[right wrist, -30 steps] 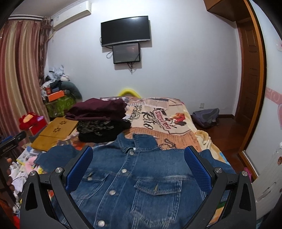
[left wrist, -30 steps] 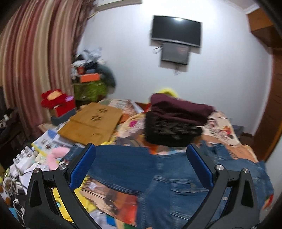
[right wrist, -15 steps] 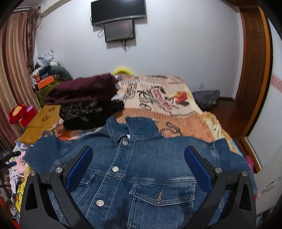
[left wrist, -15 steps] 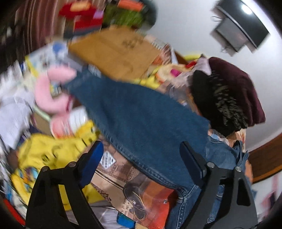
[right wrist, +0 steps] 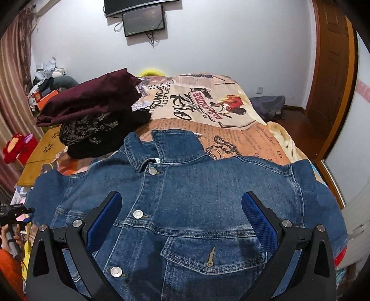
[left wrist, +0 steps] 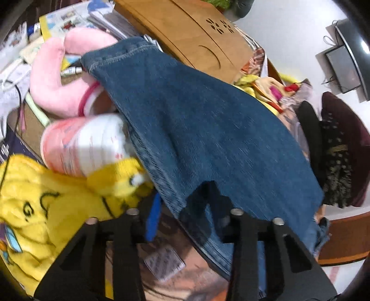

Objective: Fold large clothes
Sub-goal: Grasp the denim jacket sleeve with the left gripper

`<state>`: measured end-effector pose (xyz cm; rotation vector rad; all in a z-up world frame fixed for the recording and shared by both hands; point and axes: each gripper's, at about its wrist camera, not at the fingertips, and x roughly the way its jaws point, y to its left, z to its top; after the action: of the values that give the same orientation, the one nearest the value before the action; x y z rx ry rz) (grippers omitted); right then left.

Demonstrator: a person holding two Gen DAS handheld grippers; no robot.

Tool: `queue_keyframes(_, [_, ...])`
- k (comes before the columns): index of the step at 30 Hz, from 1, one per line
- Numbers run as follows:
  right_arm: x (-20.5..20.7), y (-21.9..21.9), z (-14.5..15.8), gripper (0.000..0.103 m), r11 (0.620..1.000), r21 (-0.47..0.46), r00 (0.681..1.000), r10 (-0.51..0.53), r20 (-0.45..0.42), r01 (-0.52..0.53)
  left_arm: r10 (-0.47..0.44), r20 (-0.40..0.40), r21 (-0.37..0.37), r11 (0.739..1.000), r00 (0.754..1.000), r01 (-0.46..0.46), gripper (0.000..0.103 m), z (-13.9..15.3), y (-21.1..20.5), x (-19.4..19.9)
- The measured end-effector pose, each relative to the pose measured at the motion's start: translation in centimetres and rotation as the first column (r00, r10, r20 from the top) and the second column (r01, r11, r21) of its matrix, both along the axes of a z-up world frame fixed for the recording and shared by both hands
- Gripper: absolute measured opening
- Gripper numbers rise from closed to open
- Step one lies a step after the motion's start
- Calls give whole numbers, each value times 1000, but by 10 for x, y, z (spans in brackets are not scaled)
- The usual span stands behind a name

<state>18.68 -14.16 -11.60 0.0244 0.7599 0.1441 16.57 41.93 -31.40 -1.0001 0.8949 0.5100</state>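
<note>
Denim jacket [right wrist: 196, 208] sleeve between left gripper's [left wrist: 185, 215] closing jaws

Denim jacket [right wrist: 196, 208]: 1, spread on bed.
Metal buttons on its front: 3 visible.
Folded garments in stack [right wrist: 92, 115]: 2, maroon over black patterned.
Wall screens [right wrist: 143, 20]: 2, one above other.
Grippers: 2, left gripper [left wrist: 185, 220], right gripper [right wrist: 180, 222].
Pink neck pillow [left wrist: 55, 76]: 1.
Wooden lap desk [left wrist: 192, 34]: 1.

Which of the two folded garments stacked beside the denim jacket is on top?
The maroon garment is on top. It lies over the black patterned garment, which sits directly on the bedspread just past the denim jacket.
</note>
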Motion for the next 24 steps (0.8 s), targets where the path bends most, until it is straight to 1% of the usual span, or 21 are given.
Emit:
queue_keyframes(2, [0, -2, 0, 103, 1000, 2, 1000, -6, 1, 6, -1, -23, 72, 997, 1000, 3, 18, 9, -4, 3])
queue_keyframes(3, [0, -2, 1, 103, 1000, 2, 1000, -8, 2, 8, -12, -41, 119, 993, 999, 16, 16, 15, -8, 6])
queue_keyframes(4, [0, -4, 2, 103, 1000, 1, 1000, -9, 5, 9, -28, -56, 169, 985, 998, 37, 11, 23, -13, 9])
queue_keyframes(5, [-1, -5, 3, 103, 1000, 1, 1000, -9, 6, 9, -44, -70, 230, 971, 997, 58, 9, 34, -19, 11])
queue_keyframes(7, [-2, -6, 5, 103, 1000, -2, 1000, -6, 7, 6, -70, -72, 316, 945, 995, 90, 7, 55, -32, 17])
queue_keyframes(8, [-3, -7, 6, 103, 1000, -4, 1000, -3, 9, 3, -89, -60, 366, 925, 994, 104, 6, 73, -42, 20])
queue_keyframes(10, [-6, -9, 9, 103, 1000, -6, 1000, -4, 16, 4, -119, -29, 424, 897, 992, 120, 6, 99, -56, 24])
queue_keyframes(12, [-9, -12, 11, 103, 1000, -3, 1000, -6, 22, 6, -160, 19, 477, 869, 987, 132, 6, 131, -74, 27])
queue_keyframes(13, [-11, -13, 11, 103, 1000, -1, 1000, -6, 24, 6, -199, 60, 495, 857, 978, 144, 5, 150, -86, 29])
queue_keyframes(15, [-15, -16, 13, 103, 1000, 3, 1000, -8, 30, 7, -268, 132, 517, 840, 954, 165, 5, 177, -106, 38])
queue_keyframes(16, [-16, -18, 14, 103, 1000, 3, 999, -8, 31, 8, -307, 157, 535, 825, 939, 181, 5, 192, -121, 40])
queue_keyframes(18, [-19, -22, 15, 103, 1000, 6, 999, -12, 37, 12, -371, 182, 565, 797, 910, 212, 5, 211, -149, 45])
queue_keyframes(21, [-23, -27, 17, 103, 1000, 15, 999, -13, 43, 13, -490, 207, 597, 749, 847, 288, 5, 234, -196, 56])
queue_keyframes(22, [-24, -29, 18, 103, 1000, 16, 999, -14, 46, 13, -541, 206, 604, 726, 815, 329, 5, 238, -218, 61])
queue_keyframes(24, [-27, -34, 19, 103, 1000, 19, 998, -17, 55, 16, -604, 182, 620, 683, 776, 387, 5, 239, -252, 69])
